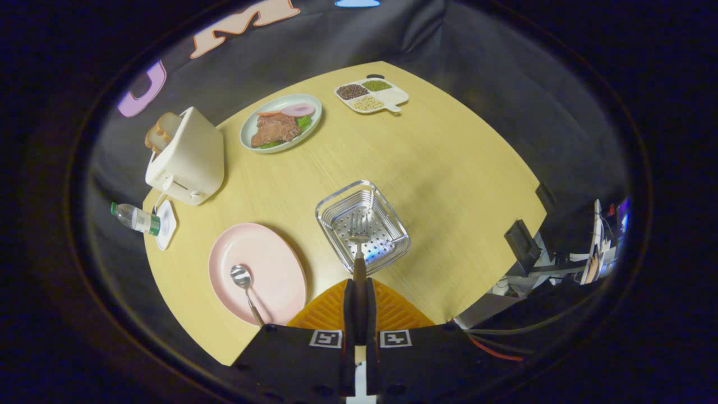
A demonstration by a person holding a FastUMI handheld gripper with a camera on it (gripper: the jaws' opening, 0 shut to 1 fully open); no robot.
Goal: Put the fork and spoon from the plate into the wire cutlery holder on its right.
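The hand-held gripper (359,297) clamps the fork (359,247) by its handle, tines over the wire cutlery holder (362,226) just ahead, spoon (245,287) on the plate (257,272) to its left.

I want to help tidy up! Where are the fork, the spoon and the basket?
fork (358,235): gripper view, on its tines, over the basket, handle clamped between the fingers.
spoon (241,276): gripper view, on its bowl, lying on the pink plate.
basket (331,203): gripper view, on its wire rim.

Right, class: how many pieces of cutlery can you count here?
2. The fork is clamped in the tool, its tines over the wire cutlery holder. The spoon lies on the pink plate.
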